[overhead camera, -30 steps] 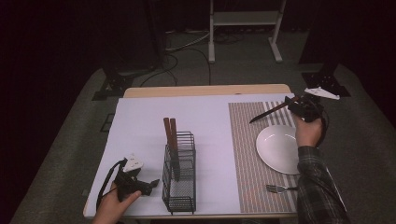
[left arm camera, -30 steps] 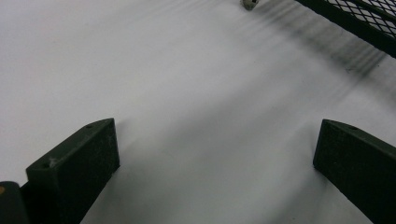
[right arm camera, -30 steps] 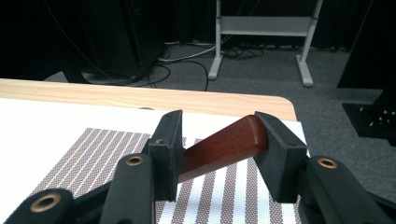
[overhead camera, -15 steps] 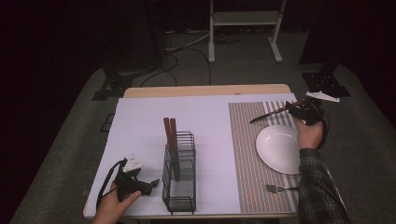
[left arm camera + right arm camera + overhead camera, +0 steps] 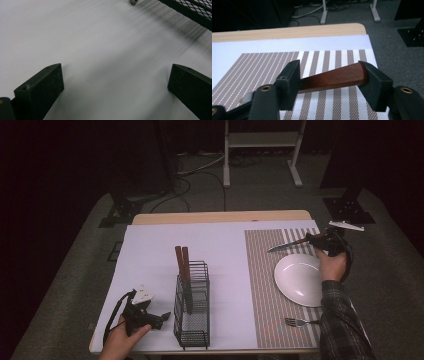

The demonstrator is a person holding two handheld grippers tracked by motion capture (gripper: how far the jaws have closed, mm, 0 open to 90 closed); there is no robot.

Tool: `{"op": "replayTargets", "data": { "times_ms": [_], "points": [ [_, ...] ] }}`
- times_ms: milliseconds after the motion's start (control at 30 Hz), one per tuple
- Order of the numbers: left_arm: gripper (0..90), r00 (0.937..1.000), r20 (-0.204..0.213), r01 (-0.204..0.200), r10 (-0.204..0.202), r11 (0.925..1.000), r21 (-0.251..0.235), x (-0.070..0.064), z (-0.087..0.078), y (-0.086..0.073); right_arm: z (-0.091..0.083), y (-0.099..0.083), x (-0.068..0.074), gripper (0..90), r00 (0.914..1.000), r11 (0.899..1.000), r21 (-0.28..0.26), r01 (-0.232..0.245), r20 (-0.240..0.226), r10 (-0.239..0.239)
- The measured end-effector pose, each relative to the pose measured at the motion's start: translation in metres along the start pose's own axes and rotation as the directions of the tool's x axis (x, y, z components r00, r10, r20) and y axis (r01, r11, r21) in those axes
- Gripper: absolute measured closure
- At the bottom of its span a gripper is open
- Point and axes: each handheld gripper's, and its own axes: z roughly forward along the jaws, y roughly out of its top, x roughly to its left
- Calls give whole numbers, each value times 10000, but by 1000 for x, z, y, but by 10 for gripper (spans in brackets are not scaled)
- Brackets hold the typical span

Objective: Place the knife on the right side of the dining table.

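A knife (image 5: 289,243) is clamped by its wooden handle in the right gripper (image 5: 320,240), held above the striped mat (image 5: 260,285) behind the plate (image 5: 300,279), probably for setting beside it. The left gripper (image 5: 162,317) is rested wide open and empty beside the rack (image 5: 192,305).

Three knives (image 5: 290,243), one plate (image 5: 298,279), one fork (image 5: 298,322), one rack (image 5: 192,312).

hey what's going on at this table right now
A person is setting a place at a table. The right gripper is shut on a wooden-handled knife, held over the striped placemat just beyond the white plate. A fork already lies on the mat's near side. The left gripper rests open on the white table cover beside a black wire caddy holding two more wooden-handled utensils.
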Motion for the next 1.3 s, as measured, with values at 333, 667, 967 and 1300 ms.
{"op": "replayTargets", "data": {
  "times_ms": [333, 667, 967, 1300],
  "points": [
    [0, 10000, 5, -3, 3, 10000, 3, 0, 0, 0, 11, -8, -9, 267, 9988, 9961, 728, -488, -31, 492],
    [0, 10000, -1, -1, 1, 10000, 9, 0, 0, 0, 21, -15, -14, 194, 9966, 9871, 1380, -816, 5, 824],
    [0, 10000, 6, 1, -1, 10000, 3, 0, 0, 0, 26, -18, -16, 178, 9959, 9808, 1726, -909, 128, 901],
    [0, 10000, 9, -6, 6, 10000, 3, 0, 0, 0, 29, -20, -17, 180, 9956, 9756, 1992, -925, 358, 871]
  ]
}}
